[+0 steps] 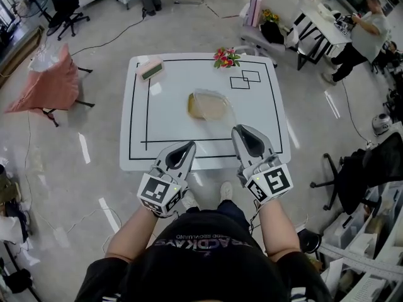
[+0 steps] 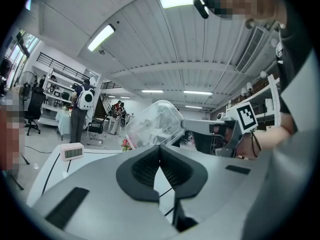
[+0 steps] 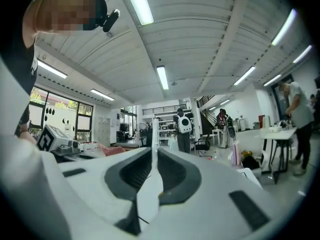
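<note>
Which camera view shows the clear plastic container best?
The head view: it shows the clear container whole, from above, near the middle of the table, with something tan inside. The left gripper view shows it side-on beyond the jaws, which hide its base. The right gripper view does not show it.

White table (image 1: 264, 124) with black lines (small rectangles too), clear container (image 1: 210, 106) showing tan, red flowers (image 1: 226, 58).
</note>
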